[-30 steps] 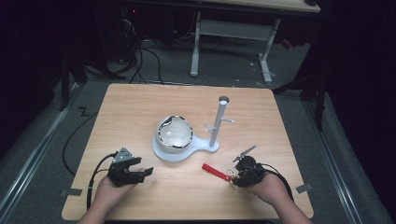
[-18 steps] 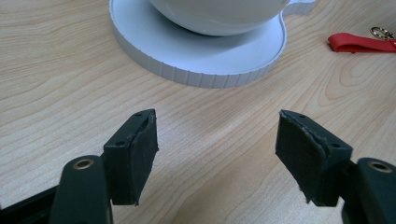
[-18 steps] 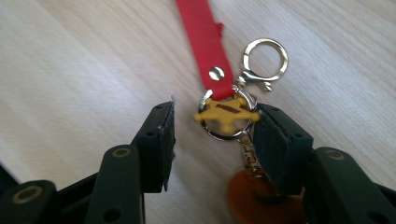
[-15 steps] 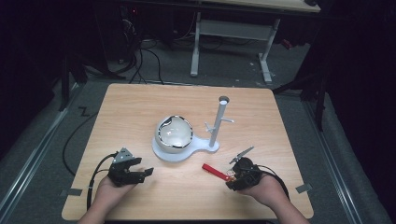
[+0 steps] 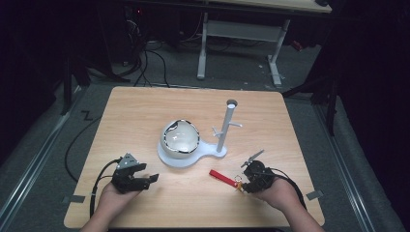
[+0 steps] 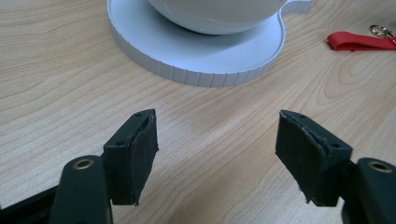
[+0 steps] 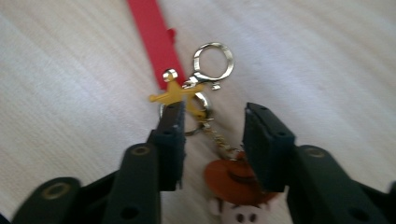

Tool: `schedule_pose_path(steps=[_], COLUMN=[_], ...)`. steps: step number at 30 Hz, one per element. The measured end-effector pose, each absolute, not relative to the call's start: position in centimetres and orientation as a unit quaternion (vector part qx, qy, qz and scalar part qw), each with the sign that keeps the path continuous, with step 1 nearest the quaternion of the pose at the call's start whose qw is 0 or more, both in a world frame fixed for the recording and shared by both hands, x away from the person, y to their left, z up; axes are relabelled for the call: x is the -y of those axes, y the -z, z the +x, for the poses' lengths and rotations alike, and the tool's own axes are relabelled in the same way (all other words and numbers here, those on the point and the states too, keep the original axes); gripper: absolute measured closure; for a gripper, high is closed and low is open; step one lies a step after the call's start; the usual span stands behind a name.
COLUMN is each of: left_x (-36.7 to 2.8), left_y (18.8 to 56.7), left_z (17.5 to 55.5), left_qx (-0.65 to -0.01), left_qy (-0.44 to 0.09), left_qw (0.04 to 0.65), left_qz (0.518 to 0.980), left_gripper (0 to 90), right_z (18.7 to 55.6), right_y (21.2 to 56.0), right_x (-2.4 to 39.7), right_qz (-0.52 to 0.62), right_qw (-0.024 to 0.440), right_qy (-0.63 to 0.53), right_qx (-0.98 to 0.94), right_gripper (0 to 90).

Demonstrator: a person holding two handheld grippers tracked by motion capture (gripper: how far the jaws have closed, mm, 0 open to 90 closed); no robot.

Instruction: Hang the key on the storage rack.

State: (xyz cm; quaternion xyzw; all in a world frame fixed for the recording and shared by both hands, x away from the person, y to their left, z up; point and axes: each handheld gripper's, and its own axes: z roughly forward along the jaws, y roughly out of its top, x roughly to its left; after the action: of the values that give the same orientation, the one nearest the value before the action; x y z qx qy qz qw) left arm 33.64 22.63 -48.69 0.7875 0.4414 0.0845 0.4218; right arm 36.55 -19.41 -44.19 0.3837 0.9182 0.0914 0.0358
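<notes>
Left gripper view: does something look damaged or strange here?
Yes, slightly. The foam pads on the left gripper have ragged, fraying edges, plainest on the right-hand one. The white base and wooden table look intact.

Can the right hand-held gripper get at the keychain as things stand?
Probably yes. The right hand-held gripper has its jaws apart astride the keychain, whose chain and figure lie between them on the table. Nothing blocks it; the pads do not look pressed on yet.

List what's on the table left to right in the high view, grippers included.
Left gripper → bowl on its white base → white peg stand → red strap → right gripper.
</notes>
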Motion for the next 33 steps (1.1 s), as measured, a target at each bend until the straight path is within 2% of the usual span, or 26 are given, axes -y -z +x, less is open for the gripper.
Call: schedule_pose_path(steps=[3, 10, 11, 12, 15, 16, 21, 28, 33], left_x=[-22.7, -22.7, -22.7, -22.7, -22.8, -22.8, -22.7, -22.6, -22.6], left_y=[48.6, 48.7, 48.7, 48.7, 48.6, 48.6, 48.7, 48.8, 48.9], left_z=[33.6, 33.6, 33.6, 33.6, 33.5, 33.5, 33.5, 33.6, 33.6], left_qx=[-0.442, -0.441, -0.442, -0.442, -0.442, -0.442, -0.442, -0.441, -0.442], left_qy=[-0.085, -0.085, -0.086, -0.086, -0.086, -0.086, -0.086, -0.085, -0.084], left_qw=[0.422, 0.421, 0.422, 0.422, 0.422, 0.423, 0.421, 0.418, 0.418], left_qz=[0.787, 0.788, 0.787, 0.787, 0.787, 0.786, 0.788, 0.789, 0.789], left_gripper=[30.1, 30.1, 30.1, 30.1, 30.1, 30.1, 30.1, 30.1, 30.1], right_z=[36.7, 37.0, 36.9, 36.9, 36.6, 36.6, 36.4, 36.2, 35.7], right_y=[44.7, 45.3, 45.3, 45.3, 45.1, 45.1, 45.0, 44.7, 44.2], right_x=[19.2, 19.0, 18.9, 18.9, 18.6, 18.6, 18.5, 18.6, 18.5], right_qz=[0.379, 0.376, 0.361, 0.361, 0.343, 0.343, 0.341, 0.343, 0.343], right_qw=[0.008, 0.019, 0.027, 0.027, 0.025, 0.025, 0.025, 0.020, 0.042], right_qy=[-0.088, -0.085, -0.079, -0.079, -0.080, -0.080, -0.081, -0.097, -0.107], right_qx=[-0.921, -0.923, -0.929, -0.929, -0.936, -0.936, -0.936, -0.934, -0.932], right_gripper=[49.3, 46.9, 53.5, 53.5, 65.6, 65.6, 78.9, 81.8, 81.7])
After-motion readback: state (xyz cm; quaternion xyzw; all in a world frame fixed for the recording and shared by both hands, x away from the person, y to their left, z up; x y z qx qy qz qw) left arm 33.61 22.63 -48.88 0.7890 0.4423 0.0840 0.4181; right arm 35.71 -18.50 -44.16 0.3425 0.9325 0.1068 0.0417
